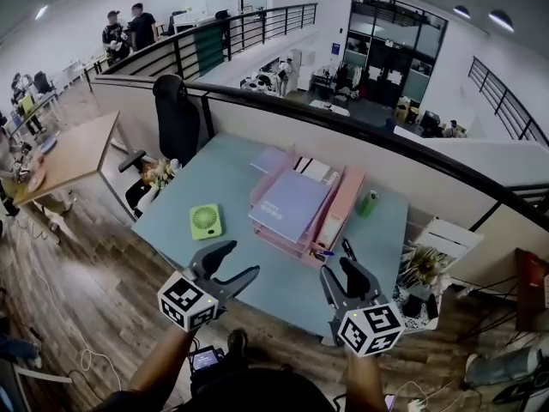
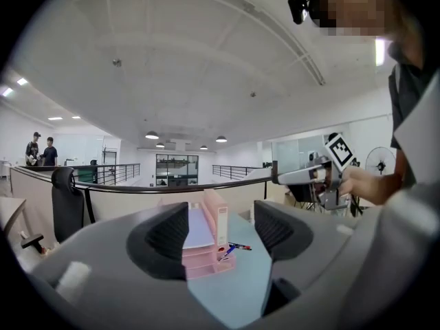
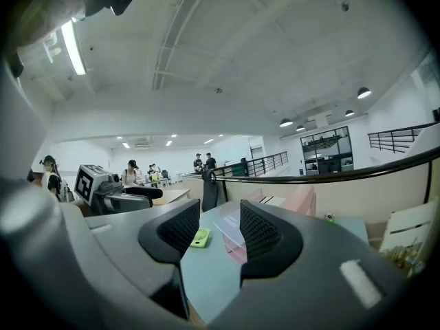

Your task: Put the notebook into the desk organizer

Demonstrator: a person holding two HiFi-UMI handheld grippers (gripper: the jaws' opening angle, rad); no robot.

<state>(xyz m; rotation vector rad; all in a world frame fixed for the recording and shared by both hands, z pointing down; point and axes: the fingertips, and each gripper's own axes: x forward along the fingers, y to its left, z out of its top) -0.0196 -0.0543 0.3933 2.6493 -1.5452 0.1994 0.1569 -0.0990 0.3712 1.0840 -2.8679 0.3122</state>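
Both held low over the near edge, the left gripper (image 1: 243, 258) and right gripper (image 1: 337, 270) stand with jaws wide and empty, hiding part of the table (image 1: 214, 187). The pink desk organizer (image 1: 343, 204) carries the lavender notebook (image 1: 292, 202) on top, which covers its lower trays. Pens (image 1: 324, 252) beside it are hard to make out.
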